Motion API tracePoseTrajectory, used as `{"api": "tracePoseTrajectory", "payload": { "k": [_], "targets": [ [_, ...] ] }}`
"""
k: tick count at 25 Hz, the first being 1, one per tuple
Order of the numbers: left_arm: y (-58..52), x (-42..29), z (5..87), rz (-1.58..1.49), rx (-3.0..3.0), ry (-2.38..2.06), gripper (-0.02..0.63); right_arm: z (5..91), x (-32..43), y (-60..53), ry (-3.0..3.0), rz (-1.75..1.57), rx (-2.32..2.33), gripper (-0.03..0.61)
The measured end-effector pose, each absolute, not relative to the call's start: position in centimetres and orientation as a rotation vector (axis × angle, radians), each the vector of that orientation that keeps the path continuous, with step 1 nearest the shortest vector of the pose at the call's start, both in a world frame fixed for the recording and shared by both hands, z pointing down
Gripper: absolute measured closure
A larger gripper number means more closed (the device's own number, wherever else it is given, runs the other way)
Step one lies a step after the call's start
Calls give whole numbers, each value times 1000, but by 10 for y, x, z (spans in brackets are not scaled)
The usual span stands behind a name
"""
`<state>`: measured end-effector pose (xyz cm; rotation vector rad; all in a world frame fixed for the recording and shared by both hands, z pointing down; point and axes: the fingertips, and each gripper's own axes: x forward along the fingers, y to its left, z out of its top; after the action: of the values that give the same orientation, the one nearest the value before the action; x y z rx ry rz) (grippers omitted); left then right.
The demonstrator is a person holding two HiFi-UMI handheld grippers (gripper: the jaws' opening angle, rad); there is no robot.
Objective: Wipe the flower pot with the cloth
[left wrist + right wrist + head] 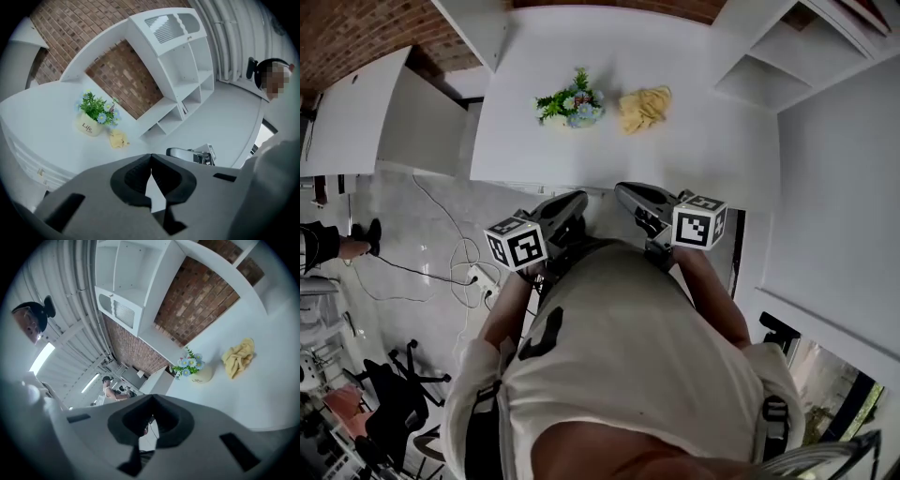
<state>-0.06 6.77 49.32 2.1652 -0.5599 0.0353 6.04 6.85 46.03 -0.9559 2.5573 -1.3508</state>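
Observation:
A small cream flower pot (572,106) with green leaves and blue flowers stands upright toward the back of the white table (694,150). A crumpled yellow cloth (644,107) lies just right of it, apart from it. Both grippers hang before the table's near edge, well short of both things. My left gripper (578,198) is shut and empty, and so is my right gripper (622,191). The left gripper view has the pot (90,126) and cloth (118,139) far beyond the closed jaws (150,157). In the right gripper view the pot (201,375) and cloth (239,357) sit to the right.
White open shelves (787,66) stand along the table's right side, with a brick wall (122,75) behind. A white cabinet (375,122) is to the left. Cables (450,267) and a power strip lie on the floor; a black chair (394,394) stands lower left. A person (110,390) stands far off.

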Motion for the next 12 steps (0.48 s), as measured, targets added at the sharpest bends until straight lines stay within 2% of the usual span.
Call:
{"api": "tracePoseTrajectory", "payload": {
  "k": [6, 12],
  "targets": [
    [129, 54, 497, 149, 2217, -507, 592, 468, 90, 118, 2550, -1368, -905, 568],
    [168, 52, 526, 235, 2211, -605, 592, 502, 76, 146, 2586, -1480, -709, 568]
  ]
}}
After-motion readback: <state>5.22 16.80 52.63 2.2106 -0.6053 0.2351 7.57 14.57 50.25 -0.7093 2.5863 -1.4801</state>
